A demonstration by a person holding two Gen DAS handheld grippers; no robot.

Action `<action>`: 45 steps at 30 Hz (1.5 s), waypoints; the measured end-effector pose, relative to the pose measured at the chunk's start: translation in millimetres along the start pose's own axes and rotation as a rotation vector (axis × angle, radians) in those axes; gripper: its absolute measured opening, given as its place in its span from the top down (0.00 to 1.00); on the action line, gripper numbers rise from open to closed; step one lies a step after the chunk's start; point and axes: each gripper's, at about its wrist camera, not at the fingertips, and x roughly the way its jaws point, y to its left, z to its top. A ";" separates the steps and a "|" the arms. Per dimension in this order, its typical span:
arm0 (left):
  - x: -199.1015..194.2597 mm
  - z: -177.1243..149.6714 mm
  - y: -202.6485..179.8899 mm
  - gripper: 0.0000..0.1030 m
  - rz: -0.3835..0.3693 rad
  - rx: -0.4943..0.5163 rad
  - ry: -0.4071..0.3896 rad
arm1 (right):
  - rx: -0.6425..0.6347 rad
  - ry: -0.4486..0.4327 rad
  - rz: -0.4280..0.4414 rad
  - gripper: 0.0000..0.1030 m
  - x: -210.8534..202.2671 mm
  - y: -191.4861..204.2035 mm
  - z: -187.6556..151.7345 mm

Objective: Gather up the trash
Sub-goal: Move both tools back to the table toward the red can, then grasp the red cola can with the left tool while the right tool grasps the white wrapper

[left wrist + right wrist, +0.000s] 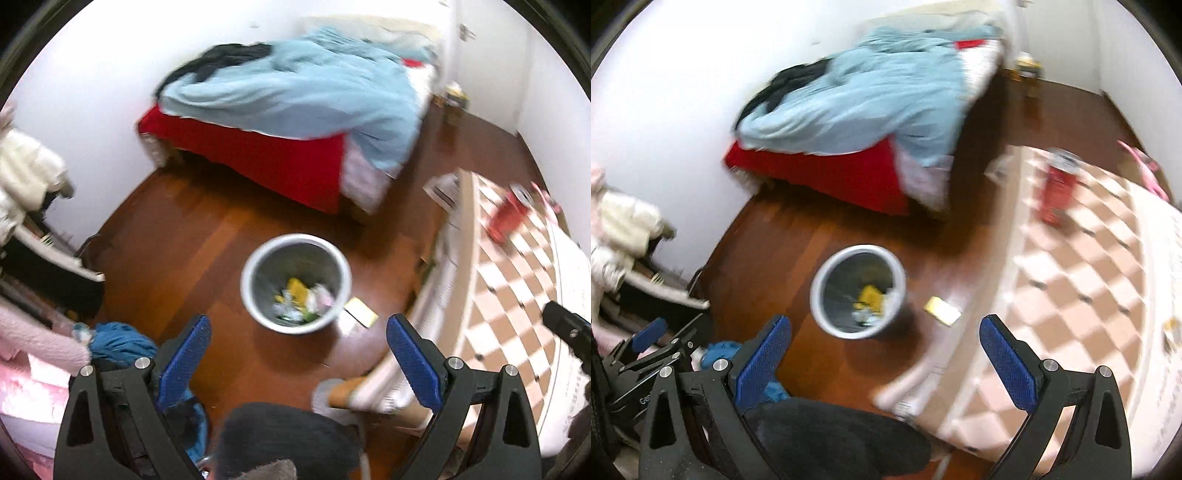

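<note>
A round grey trash bin (pixel 255 262) stands on the wood floor with yellow and white scraps inside; it also shows in the right wrist view (pixel 827 273). A yellow-white flat packet (pixel 360 312) lies on the floor just right of the bin, also seen in the right wrist view (pixel 942 311). A red can (pixel 508 214) stands on the checkered table, also in the right wrist view (pixel 1058 188). My left gripper (pixel 297 358) is open and empty, high above the floor near the bin. My right gripper (pixel 882 356) is open and empty too. The left gripper (pixel 650 343) shows at the lower left of the right wrist view.
A table with a checkered cloth (pixel 517 295) fills the right side, also in the right wrist view (pixel 1089 277). A bed with a light-blue duvet and red sheet (pixel 295 96) stands behind the bin. Blue cloth (pixel 118 339) lies on the floor at left. Clothes and clutter line the left wall.
</note>
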 end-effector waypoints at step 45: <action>129.3 127.6 -333.7 0.07 -0.214 0.320 0.017 | 0.361 0.003 -0.348 0.88 87.1 -357.6 76.7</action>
